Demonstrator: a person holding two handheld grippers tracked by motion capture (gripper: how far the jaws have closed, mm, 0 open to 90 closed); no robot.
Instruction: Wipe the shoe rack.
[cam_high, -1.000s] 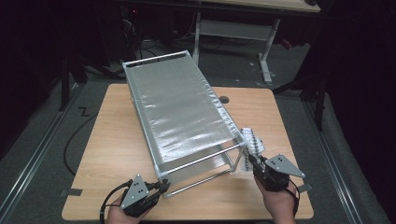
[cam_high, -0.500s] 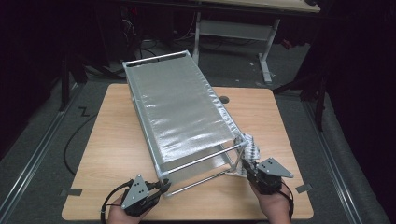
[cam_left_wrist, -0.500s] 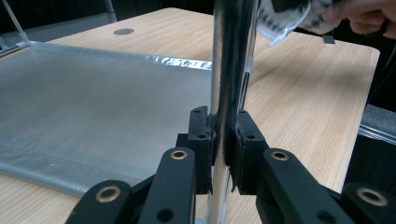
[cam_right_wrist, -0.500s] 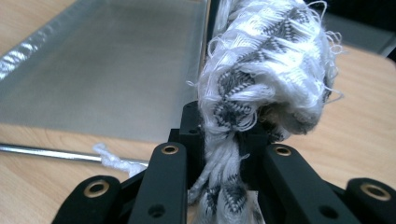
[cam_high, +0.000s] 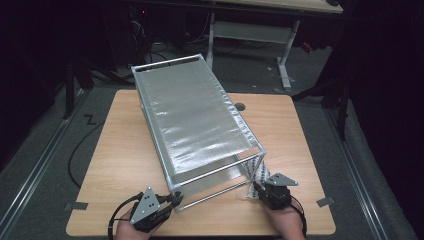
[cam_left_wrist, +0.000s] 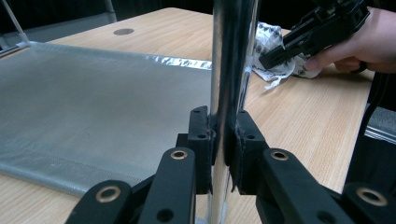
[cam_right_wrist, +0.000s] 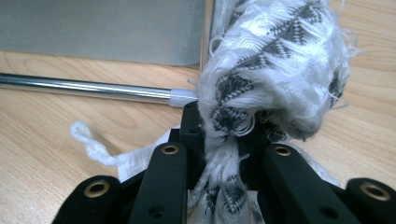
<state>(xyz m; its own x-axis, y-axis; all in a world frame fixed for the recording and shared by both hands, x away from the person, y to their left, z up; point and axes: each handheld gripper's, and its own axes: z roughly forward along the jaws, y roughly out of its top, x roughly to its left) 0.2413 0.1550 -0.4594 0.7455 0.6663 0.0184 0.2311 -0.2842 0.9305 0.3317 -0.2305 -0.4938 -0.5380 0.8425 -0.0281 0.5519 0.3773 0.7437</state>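
Note:
A chrome-framed rack with silver fabric panels lies on its side across the wooden table. My left gripper is shut on the rack's chrome tube at the near left corner. At the near right corner my right gripper is shut on a white cloth with a black pattern, which hangs around the rack's post and bunches on the tabletop. The same cloth and the right gripper are in the left gripper view, at the upper right.
A chrome rod lies just above the tabletop beside the cloth. A round cable hole sits in the table behind the rack. Another desk frame stands beyond on a dark floor. A black cable trails off the left side.
My right gripper has come down toward the tabletop at the rack's near right corner, pulling the cloth lower with it. The left gripper and the rack have stayed put.

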